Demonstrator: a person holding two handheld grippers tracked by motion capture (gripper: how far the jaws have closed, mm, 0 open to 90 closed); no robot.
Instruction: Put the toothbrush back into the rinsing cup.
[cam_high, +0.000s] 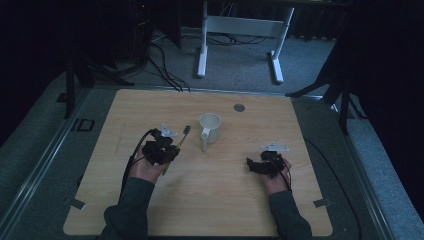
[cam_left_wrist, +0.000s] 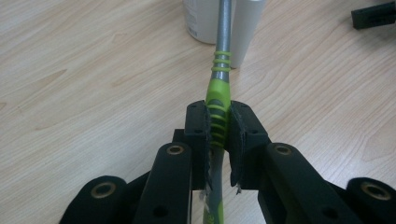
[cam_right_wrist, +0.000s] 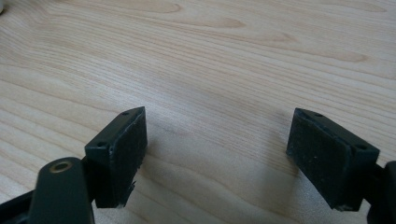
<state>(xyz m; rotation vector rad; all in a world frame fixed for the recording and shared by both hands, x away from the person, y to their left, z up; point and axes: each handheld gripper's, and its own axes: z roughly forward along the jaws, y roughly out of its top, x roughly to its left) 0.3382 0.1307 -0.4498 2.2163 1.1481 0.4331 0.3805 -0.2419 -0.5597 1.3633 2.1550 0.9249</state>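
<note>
A green and grey toothbrush (cam_left_wrist: 220, 88) is clamped by its ribbed handle in my left gripper (cam_left_wrist: 218, 114), which is shut on it. In the high view that gripper (cam_high: 171, 145) sits left of centre, and the toothbrush (cam_high: 183, 137) points its bristle end up and right toward a white mug (cam_high: 210, 126). The mug stands upright mid-table with its handle facing the person. In the left gripper view the mug (cam_left_wrist: 201, 21) lies just beyond the brush shaft. My right gripper (cam_high: 255, 164) rests low at the right; its jaws (cam_right_wrist: 217, 149) stand wide open over bare wood.
The wooden table (cam_high: 210, 200) has a round grey grommet (cam_high: 239, 107) near its far edge. Beyond the table a white desk frame (cam_high: 240, 27) and cables (cam_high: 165, 70) lie on the grey floor. Dark stands flank both far corners.
</note>
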